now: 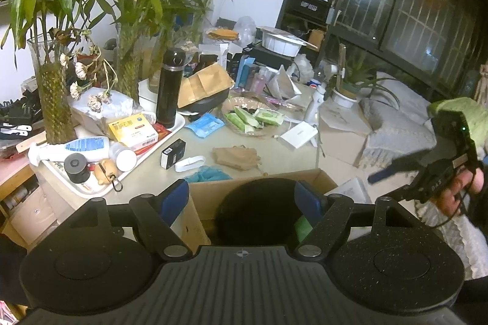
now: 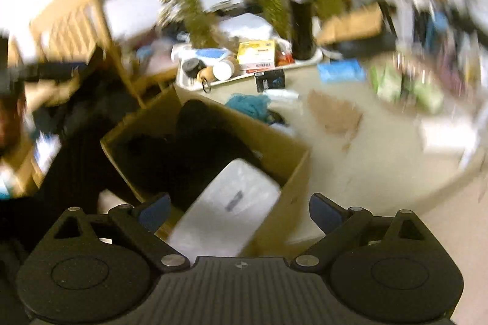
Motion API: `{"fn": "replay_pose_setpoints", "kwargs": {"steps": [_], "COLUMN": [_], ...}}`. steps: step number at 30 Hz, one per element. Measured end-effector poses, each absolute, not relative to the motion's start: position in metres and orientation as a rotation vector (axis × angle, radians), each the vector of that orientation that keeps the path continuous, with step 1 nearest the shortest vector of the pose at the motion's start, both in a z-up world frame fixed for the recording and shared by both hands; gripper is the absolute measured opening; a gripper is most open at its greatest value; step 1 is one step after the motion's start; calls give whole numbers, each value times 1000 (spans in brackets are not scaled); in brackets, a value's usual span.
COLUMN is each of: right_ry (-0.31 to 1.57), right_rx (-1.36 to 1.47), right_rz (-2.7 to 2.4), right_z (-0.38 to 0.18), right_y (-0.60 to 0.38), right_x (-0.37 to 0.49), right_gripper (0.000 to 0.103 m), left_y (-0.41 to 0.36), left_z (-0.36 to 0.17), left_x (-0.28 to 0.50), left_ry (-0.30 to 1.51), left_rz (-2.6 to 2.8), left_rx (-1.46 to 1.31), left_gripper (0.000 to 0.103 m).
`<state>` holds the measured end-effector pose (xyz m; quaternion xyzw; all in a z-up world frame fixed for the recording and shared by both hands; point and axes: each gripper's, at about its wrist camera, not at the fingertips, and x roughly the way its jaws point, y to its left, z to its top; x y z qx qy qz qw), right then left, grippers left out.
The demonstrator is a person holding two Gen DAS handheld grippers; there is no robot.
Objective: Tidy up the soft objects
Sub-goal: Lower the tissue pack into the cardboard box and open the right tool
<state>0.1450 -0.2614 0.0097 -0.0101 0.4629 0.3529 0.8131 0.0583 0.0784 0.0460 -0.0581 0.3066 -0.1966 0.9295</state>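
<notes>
An open cardboard box (image 1: 317, 177) stands at the table's near edge. Inside lie a black soft bundle (image 1: 256, 212) and a green item (image 1: 303, 227). My left gripper (image 1: 241, 196) hovers over the box, open, with its blue pads clear of the bundle. My right gripper (image 2: 238, 212) is open wide above the box (image 2: 274, 148). A white plastic-wrapped packet (image 2: 228, 209) leans in the box between its fingers, untouched by the pads. From the left wrist view the right gripper (image 1: 384, 186) shows at the right, in a hand. A teal cloth (image 1: 207, 174) and a tan cloth (image 1: 236, 157) lie on the table beyond the box.
A white tray (image 1: 91, 190) at the left carries bottles, a yellow carton and a black flask (image 1: 169, 87). Tall glass vases of bamboo (image 1: 56, 99) stand behind it. A glass dish of green packs (image 1: 253, 117) and a white box (image 1: 299, 134) sit mid-table. A wooden chair (image 2: 70, 19) is beside the table.
</notes>
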Motion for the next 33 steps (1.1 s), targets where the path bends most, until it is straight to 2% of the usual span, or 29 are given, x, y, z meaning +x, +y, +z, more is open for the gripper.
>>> {"fn": "replay_pose_setpoints", "kwargs": {"steps": [2,3,6,11,16,25,33], "right_ry": [1009,1011,1000,936,877,924,974], "right_rx": [70,85,106,31,-48,-299,-530], "right_rz": [725,704,629,535,573,763,1071], "right_z": [-1,-4,-9,-3,20,57,56], "right_y": [-262,-261,-253,-241,-232,-206,-181], "right_x": [142,140,130,112,115,143,161], "right_gripper": [91,83,67,53,50,50,49], "left_y": [78,78,78,79,79,83,88], "left_z": [45,44,43,41,42,41,43], "left_x": [59,60,61,62,61,60,61], "left_ry": [635,638,642,648,648,642,635], "left_rz": [-403,-404,-403,-404,-407,-405,-386], "left_rx": [-121,-122,-121,-129,-127,-136,-158], "left_gripper": [76,76,76,76,76,76,76]}}
